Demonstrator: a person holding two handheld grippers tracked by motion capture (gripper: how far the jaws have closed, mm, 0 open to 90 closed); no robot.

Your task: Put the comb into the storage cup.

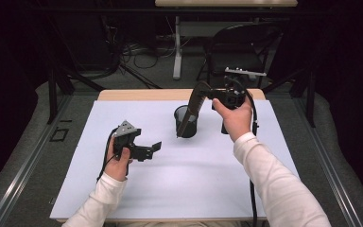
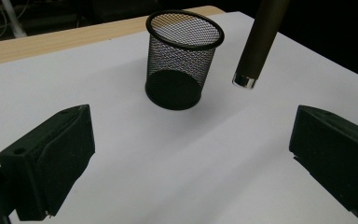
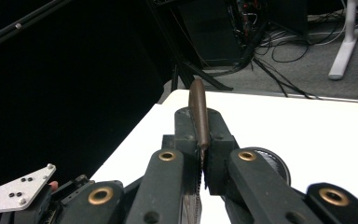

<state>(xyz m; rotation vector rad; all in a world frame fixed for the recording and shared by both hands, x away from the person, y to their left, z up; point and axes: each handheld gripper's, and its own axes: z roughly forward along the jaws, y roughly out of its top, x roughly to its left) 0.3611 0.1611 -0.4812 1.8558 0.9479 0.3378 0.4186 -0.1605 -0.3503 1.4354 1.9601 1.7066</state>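
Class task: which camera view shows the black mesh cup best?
The left gripper view: the mesh cup stands whole and upright, rim and base clear. The high view shows it small, crossed by the brown stick. The right gripper view shows part of its rim.

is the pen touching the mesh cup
Apart: the left gripper view shows the pen hanging beside the mesh cup, white table between them.

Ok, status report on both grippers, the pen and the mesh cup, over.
Left gripper open, empty, low on the mat. Right gripper shut on the pen, tip hanging beside the mesh cup. Nothing in the way.

Pen (image 1: 192,109) in right tongs (image 1: 202,90) above cup (image 1: 185,124)
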